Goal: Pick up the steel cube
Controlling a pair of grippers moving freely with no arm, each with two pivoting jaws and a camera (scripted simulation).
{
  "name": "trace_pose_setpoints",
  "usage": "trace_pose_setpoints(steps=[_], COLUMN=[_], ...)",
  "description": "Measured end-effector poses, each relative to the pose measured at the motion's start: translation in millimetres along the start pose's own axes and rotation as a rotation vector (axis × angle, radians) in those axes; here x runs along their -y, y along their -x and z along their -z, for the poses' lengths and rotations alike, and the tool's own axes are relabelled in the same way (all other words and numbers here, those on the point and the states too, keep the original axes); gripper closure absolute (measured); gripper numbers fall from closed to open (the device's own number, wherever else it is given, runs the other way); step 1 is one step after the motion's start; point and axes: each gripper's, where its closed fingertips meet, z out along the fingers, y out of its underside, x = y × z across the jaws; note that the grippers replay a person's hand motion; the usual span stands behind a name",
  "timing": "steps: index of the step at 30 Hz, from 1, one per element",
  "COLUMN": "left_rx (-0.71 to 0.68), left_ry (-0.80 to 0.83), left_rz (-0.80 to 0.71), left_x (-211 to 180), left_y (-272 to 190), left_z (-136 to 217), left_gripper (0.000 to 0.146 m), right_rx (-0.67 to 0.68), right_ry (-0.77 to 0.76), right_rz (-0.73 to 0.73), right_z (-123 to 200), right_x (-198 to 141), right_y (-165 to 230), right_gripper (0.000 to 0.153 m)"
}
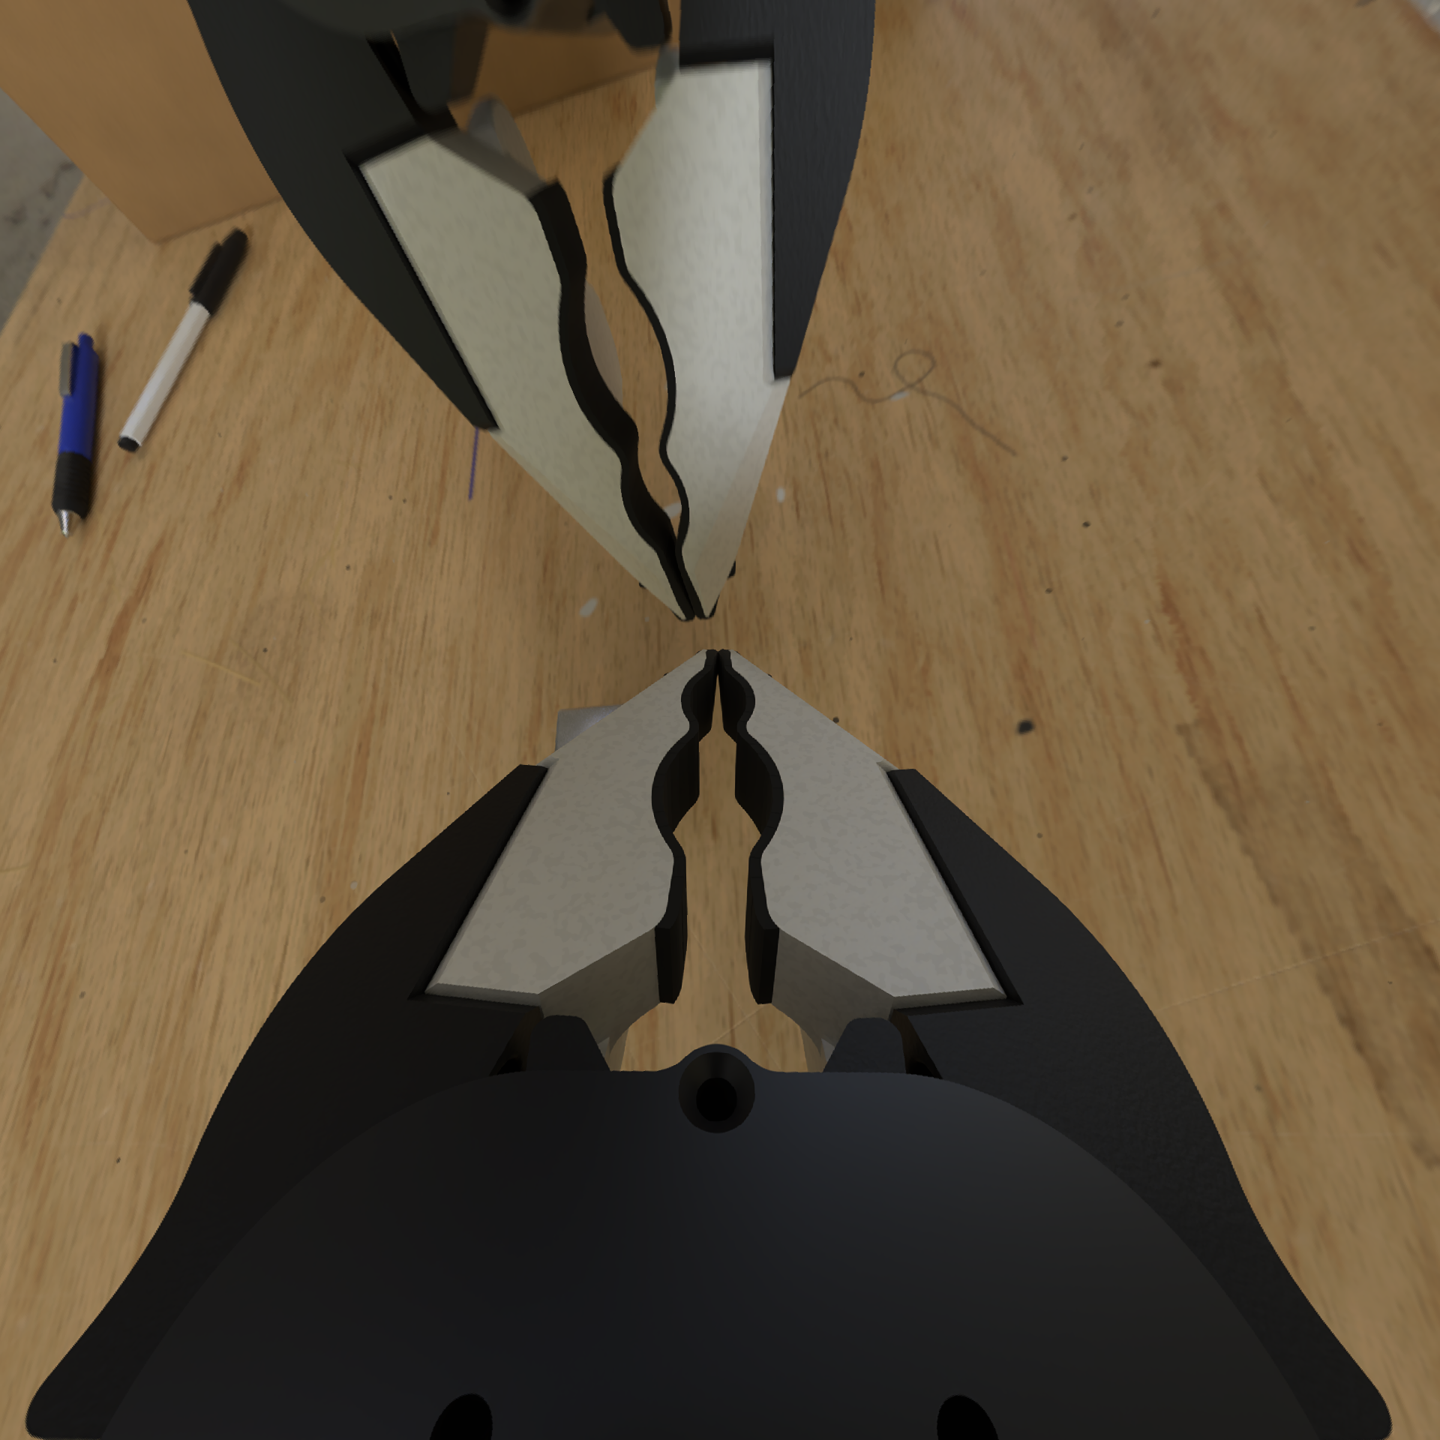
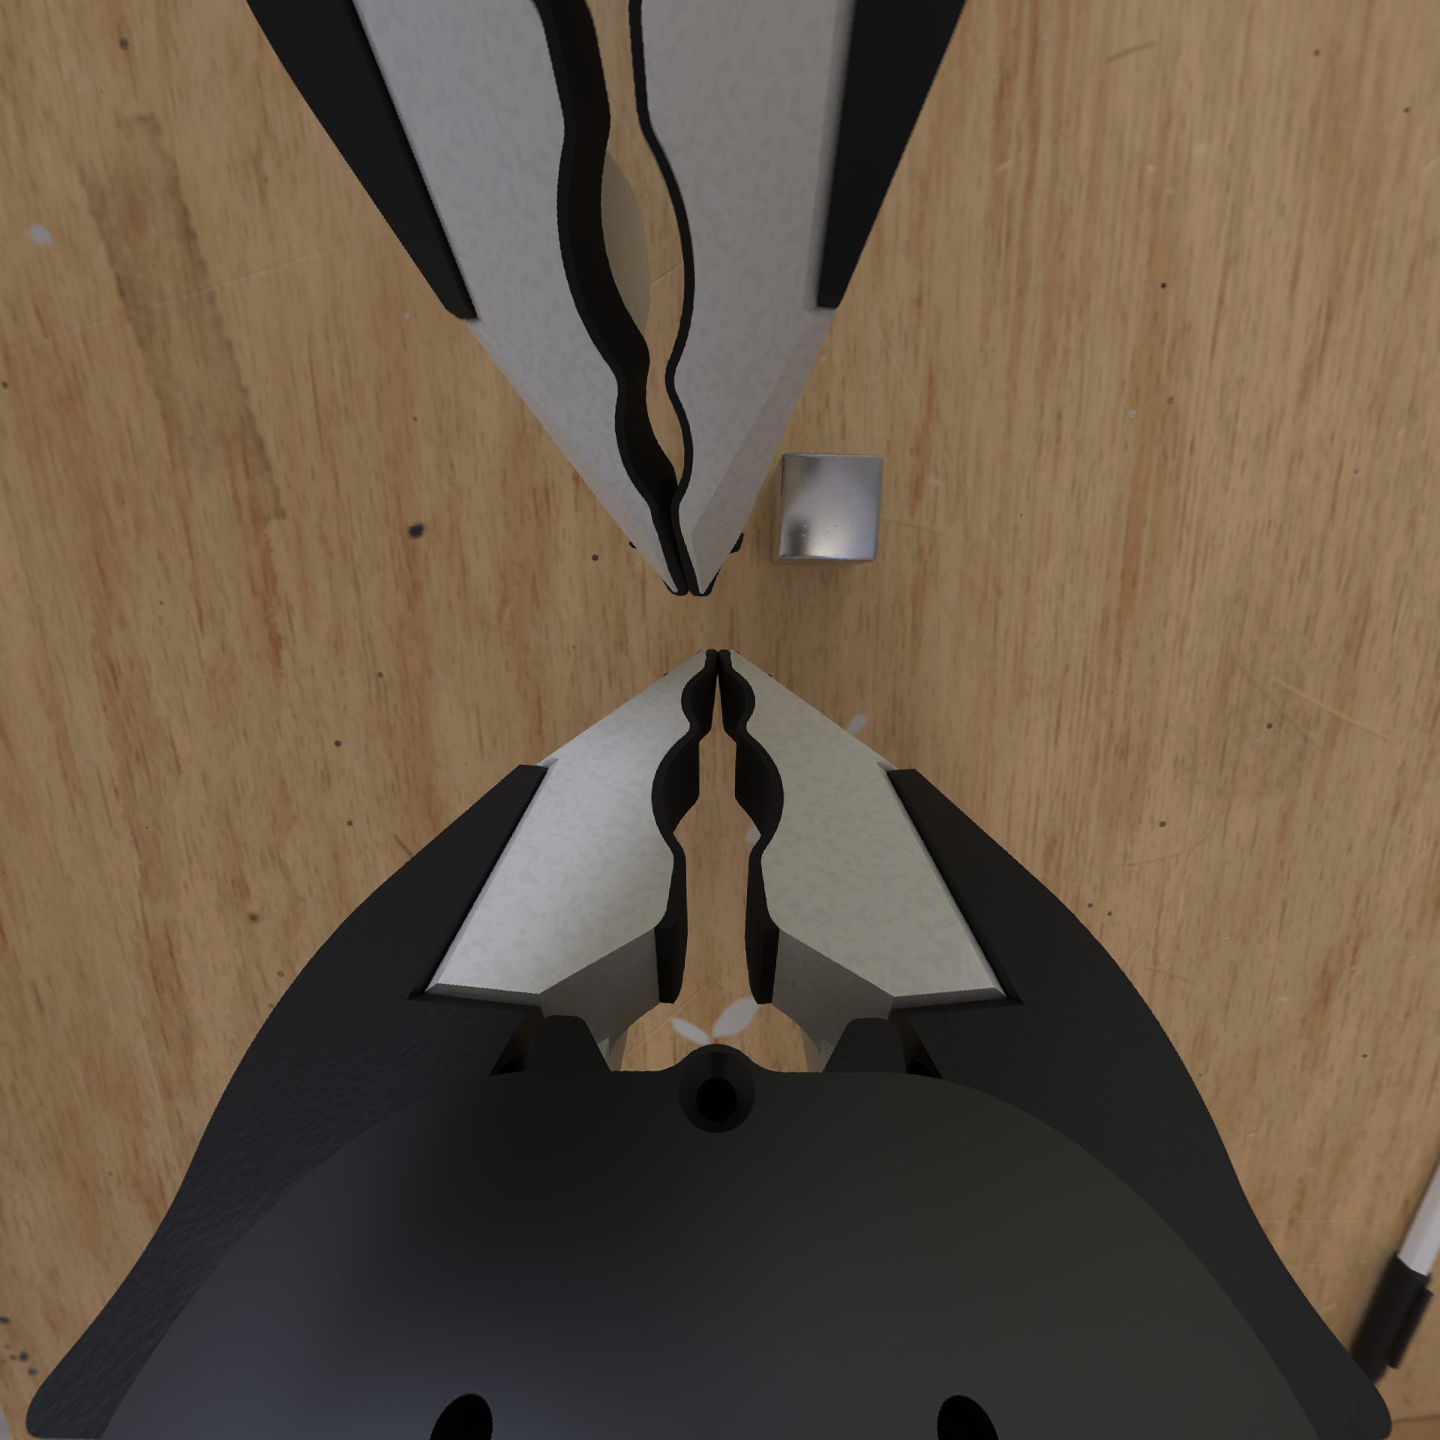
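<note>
The steel cube [image 2: 830, 506] is small and shiny and rests on the wooden table [image 2: 1169, 623]. In the right wrist view it sits just right of the left gripper's [image 2: 692, 592] shut tips. In the left wrist view only a grey corner of the cube [image 1: 578, 721] shows beside my left gripper's left finger. My left gripper [image 1: 717, 653] is shut and empty. My right gripper [image 2: 717, 653] is shut and empty too. The two grippers point at each other, tips nearly touching just above the table. The right gripper [image 1: 693, 615] shows at the top of the left wrist view.
A cardboard box [image 1: 179, 117] stands at the far left in the left wrist view. A black-and-white marker [image 1: 183, 335] and a blue pen [image 1: 78, 428] lie near it. The marker also shows at the right wrist view's lower right edge [image 2: 1410, 1286].
</note>
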Motion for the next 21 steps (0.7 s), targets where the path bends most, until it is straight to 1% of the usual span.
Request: trace_pose_setpoints(steps=[3, 6, 10, 13, 16, 21], left_rx=[0.002, -0.003, -0.02, -0.009, -0.005, -0.016], left_ry=[0.077, 0.093, 0.056, 0.013, 0.007, 0.059], left_rz=[-0.013, -0.027, 0.023, 0.043, 0.024, -0.027], left_x=[-10, -12, -7, 0, 4, 1], left_y=[0, -2, 1, 8, 8, 3], left_z=[-5, -6, -1, 4, 1, -9], left_gripper=[0.146, 0.146, 0.146, 0.146, 0.146, 0.146], right_rx=[0.019, 0.018, 0.007, 0.018, 0.029, 0.021], right_ry=[-0.054, -0.085, -0.074, -0.059, -0.037, 0.006], right_rz=[-0.039, -0.078, -0.087, -0.089, -0.086, -0.087], right_z=[4, 12, 18, 16, 11, 5], right_x=[1, -3, -10, -14, -16, -22], right_y=[-1, -6, -8, -7, -5, -4], right_gripper=[0.153, 0.152, 0.152, 0.153, 0.153, 0.153])
